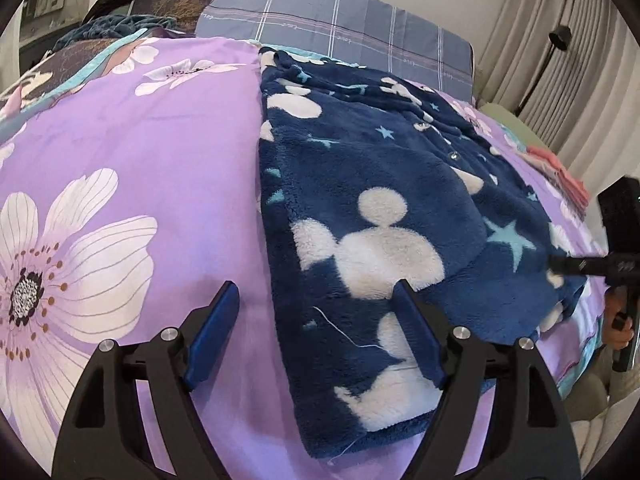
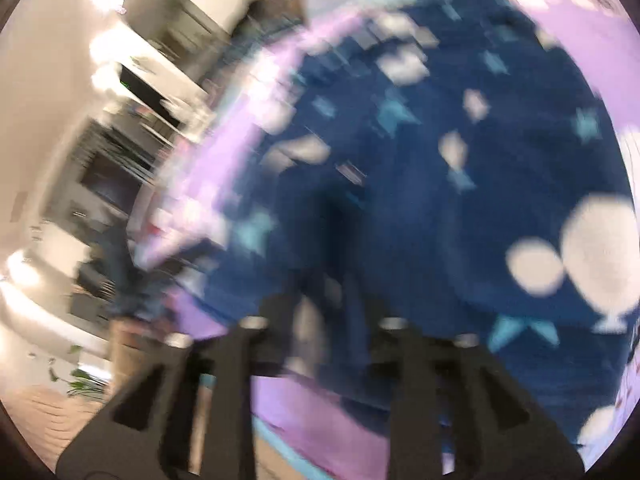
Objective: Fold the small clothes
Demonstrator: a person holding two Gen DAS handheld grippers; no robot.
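A navy fleece garment (image 1: 380, 184) with white mouse heads and pale blue stars lies flat on the purple flowered bedsheet (image 1: 140, 140). My left gripper (image 1: 316, 294) is open over the garment's near left edge; its left finger is above bare sheet, its right finger above the fleece, and nothing is pinched. My right gripper (image 1: 560, 264) reaches in from the right at the garment's right edge. The right wrist view is badly blurred: the right gripper (image 2: 320, 304) hovers at the garment (image 2: 440, 200) near its edge, and how its jaws stand is unclear.
A grey plaid pillow (image 1: 340, 28) lies at the head of the bed, with dark patterned bedding (image 1: 120, 24) at the far left. A pile of pink folded clothes (image 1: 560, 176) sits by the right edge. Curtains (image 1: 560, 40) hang beyond. A hand (image 1: 618, 328) holds the right gripper.
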